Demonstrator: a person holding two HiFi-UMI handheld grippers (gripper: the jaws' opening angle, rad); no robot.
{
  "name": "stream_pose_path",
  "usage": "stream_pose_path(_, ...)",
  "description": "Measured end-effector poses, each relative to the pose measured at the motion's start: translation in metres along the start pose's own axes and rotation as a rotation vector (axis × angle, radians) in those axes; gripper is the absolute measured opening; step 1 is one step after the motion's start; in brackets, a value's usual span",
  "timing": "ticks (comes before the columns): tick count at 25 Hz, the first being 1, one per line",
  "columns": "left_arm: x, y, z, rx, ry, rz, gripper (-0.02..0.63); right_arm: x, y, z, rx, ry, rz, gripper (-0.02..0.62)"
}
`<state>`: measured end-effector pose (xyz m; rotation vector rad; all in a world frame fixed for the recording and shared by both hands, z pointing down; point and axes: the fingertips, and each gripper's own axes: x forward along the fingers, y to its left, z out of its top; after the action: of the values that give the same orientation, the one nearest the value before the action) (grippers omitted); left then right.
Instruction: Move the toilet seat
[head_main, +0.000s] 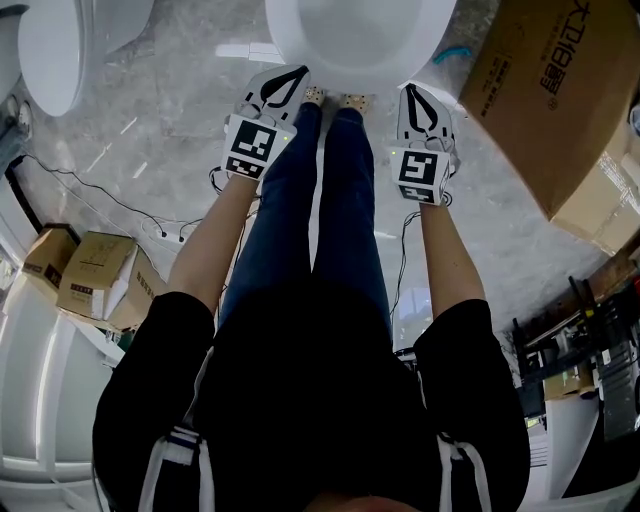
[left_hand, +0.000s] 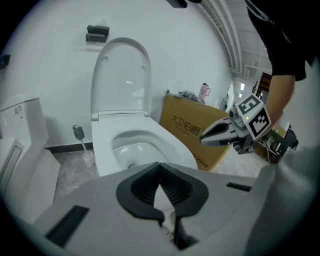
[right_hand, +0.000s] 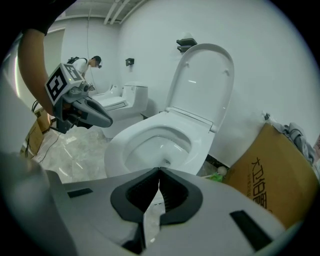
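We stand facing the toilet bowl (head_main: 360, 40), with 2 grippers held out over the marble floor (head_main: 150, 130) just short of its front rim. The left gripper (head_main: 292, 78) has its jaws pressed together on nothing, and the right gripper (head_main: 412, 97) is likewise closed and empty. Neither one touches the bowl.

The toilet seat (left_hand: 122, 75) stands upright against the white wall behind the bowl. From the right gripper view it looks like seat and lid raised as 1 piece, though we cannot be sure.

A cardboard box (head_main: 550, 100) leans just beside the bowl on our right. A toilet brush (left_hand: 82, 145) stands on the floor at the other side. A second toilet (head_main: 50, 50) sits well apart to our left.
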<state>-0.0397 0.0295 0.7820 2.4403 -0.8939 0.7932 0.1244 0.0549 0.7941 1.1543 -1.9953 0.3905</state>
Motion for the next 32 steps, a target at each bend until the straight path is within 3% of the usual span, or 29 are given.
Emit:
stream_pose_path(6, 0.009, 0.001, -0.03, -0.015, 0.081, -0.01, 0.008, 0.01, 0.01, -0.015, -0.021, 0.041, 0.033, 0.023)
stream_pose_path(13, 0.018, 0.002, -0.057, 0.094, 0.188, -0.032, 0.013, 0.023, 0.026, -0.034, -0.087, 0.097, 0.087, 0.025)
stream_pose_path(17, 0.026, 0.002, -0.072, 0.282, 0.295, -0.052, 0.106, 0.03, 0.031, -0.045, -0.168, 0.139, 0.113, 0.038)
stream_pose_path(20, 0.032, 0.001, -0.079, 0.409, 0.35, -0.074, 0.178, 0.035, 0.035, -0.053, -0.232, 0.174, 0.139, 0.113)
stream_pose_path(25, 0.038, -0.002, -0.084, 0.647, 0.417, -0.095, 0.242, 0.04, 0.043, -0.067, -0.339, 0.232, 0.169, 0.213)
stream_pose_path(32, 0.046, 0.0, -0.088, 0.837, 0.476, -0.108, 0.285, 0.052, 0.051, -0.077, -0.596, 0.277, 0.198, 0.265)
